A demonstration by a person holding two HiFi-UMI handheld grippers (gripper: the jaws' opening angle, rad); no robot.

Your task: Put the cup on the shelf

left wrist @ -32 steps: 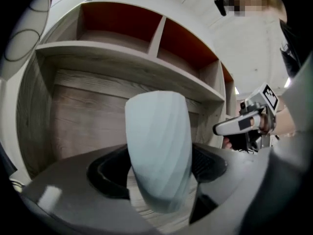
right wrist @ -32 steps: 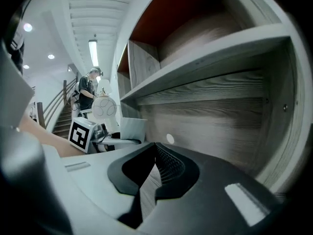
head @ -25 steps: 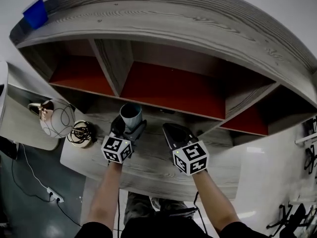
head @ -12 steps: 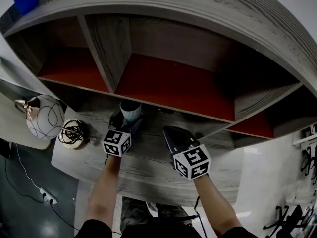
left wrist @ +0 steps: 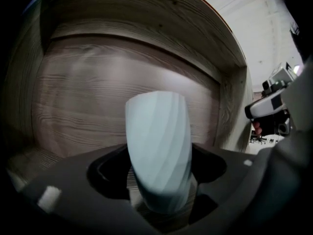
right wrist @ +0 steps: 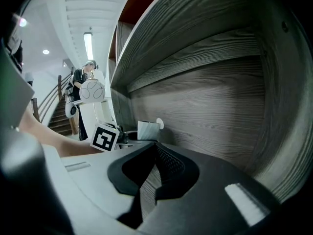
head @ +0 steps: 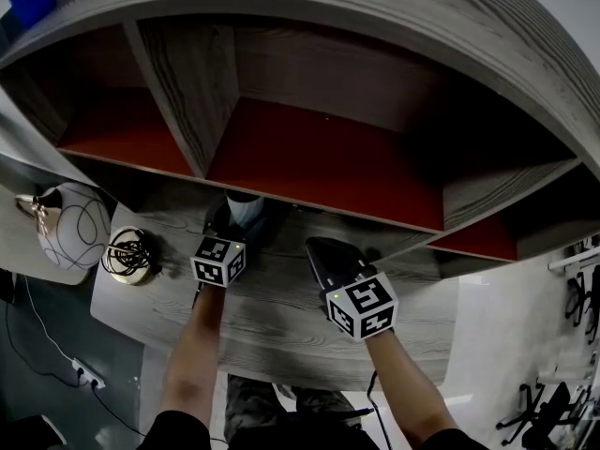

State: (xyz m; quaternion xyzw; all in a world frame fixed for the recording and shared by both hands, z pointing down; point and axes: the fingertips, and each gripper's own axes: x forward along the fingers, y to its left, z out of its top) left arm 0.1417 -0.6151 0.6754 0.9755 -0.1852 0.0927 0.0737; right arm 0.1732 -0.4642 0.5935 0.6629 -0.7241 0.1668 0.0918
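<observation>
Left gripper view: my left gripper clenched the seemingly light, slick cup near its base, my right gripper closed on nothing.

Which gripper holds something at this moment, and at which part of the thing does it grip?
The left gripper holds the pale blue cup, its jaws closed on the cup's lower end. The right gripper holds nothing.

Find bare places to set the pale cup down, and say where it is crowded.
Both red shelf floors are bare: the wide middle bay, and the left bay beyond the grey wooden divider. The grey wooden counter is free between the left gripper, holding the pale ribbed cup, and the right gripper. Its left end holds a wire coil.
</observation>
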